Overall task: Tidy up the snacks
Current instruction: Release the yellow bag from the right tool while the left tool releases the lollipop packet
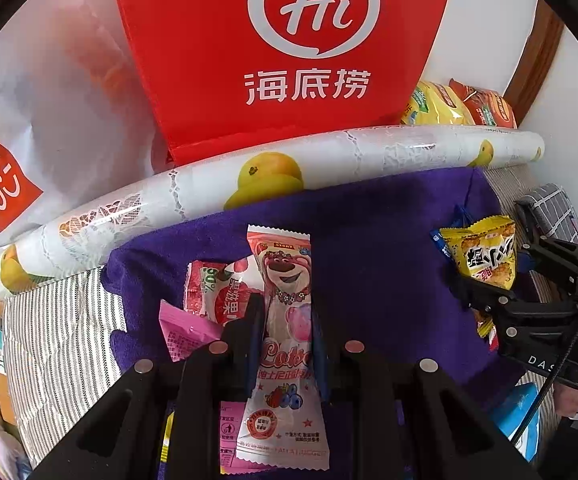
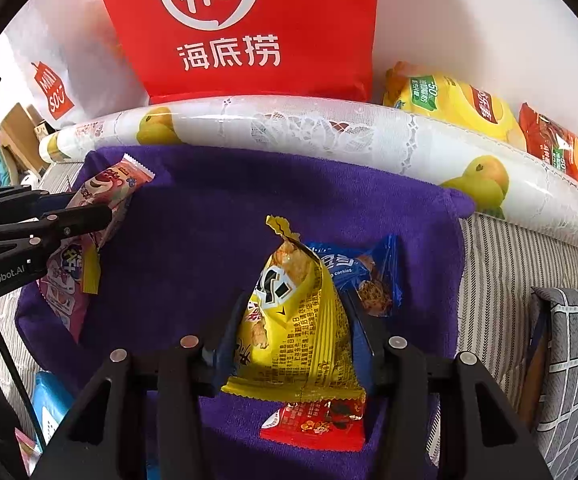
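On the purple towel (image 1: 389, 248) the snacks lie in two clusters. Near its left edge is a group of three: a pink packet (image 1: 181, 330), a red-and-white fruit packet (image 1: 217, 292) lying partly on it, and the long pink bear-print packet (image 1: 285, 300). The left gripper (image 1: 287, 320) is clamped tight on the bear-print packet, whose top reaches toward the towel's far edge and whose lower end hangs back between the fingers.

Toward the right side are three more: a yellow packet (image 2: 301, 320), a blue cookie packet (image 2: 365, 276) just behind it, and a red packet (image 2: 317, 424) lying flat under the yellow one's lower end. The right gripper (image 2: 297, 328) stands partly open, its pads pressed on both sides of the puffed yellow packet.

Along the towel's far edge lies one rolled fruit-print sheet (image 2: 289, 128). Behind it stand one red bag (image 2: 241, 28) and one white bag (image 1: 29, 128), and at the far right two chip bags, one yellow (image 2: 461, 104) and one red (image 2: 561, 148).
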A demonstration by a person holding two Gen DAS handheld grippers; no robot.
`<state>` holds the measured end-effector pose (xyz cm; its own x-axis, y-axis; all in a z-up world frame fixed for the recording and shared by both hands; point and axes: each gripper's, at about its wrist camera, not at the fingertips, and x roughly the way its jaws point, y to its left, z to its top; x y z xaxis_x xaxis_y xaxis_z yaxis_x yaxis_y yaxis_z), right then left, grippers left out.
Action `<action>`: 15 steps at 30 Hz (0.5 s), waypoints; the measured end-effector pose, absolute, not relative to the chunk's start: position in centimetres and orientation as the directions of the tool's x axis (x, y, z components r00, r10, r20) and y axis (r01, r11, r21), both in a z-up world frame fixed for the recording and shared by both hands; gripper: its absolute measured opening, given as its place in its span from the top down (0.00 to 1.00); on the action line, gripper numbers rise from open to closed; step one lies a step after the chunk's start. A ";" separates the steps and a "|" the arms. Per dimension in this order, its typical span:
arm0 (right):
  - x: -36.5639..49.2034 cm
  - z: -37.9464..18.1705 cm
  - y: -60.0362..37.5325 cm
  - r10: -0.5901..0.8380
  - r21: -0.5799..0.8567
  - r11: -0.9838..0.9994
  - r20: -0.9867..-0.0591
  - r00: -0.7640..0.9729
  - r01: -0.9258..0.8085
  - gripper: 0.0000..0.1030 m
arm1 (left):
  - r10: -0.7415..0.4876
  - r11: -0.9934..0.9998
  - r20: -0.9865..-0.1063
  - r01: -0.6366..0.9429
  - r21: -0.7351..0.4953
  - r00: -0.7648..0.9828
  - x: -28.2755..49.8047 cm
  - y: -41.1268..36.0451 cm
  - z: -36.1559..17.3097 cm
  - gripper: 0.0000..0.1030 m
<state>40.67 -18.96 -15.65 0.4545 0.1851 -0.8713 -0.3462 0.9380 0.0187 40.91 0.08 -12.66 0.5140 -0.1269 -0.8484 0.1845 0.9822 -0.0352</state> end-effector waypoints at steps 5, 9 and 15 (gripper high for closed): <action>40.4 -15.0 -18.4 0.177 -0.005 0.935 -0.859 0.481 -0.354 0.36 | -0.131 0.982 -0.851 0.185 -0.040 0.509 40.9 0.1 -12.7 0.78; 40.3 -14.0 -18.6 0.182 -0.012 0.934 -0.843 0.506 -0.357 0.34 | -0.144 0.980 -0.854 0.192 -0.053 0.501 41.0 0.3 -12.8 0.77; 38.9 -11.7 -20.2 0.178 -0.006 0.953 -0.797 0.577 -0.303 0.34 | -0.170 0.976 -0.856 0.201 -0.080 0.488 40.9 0.4 -12.7 0.77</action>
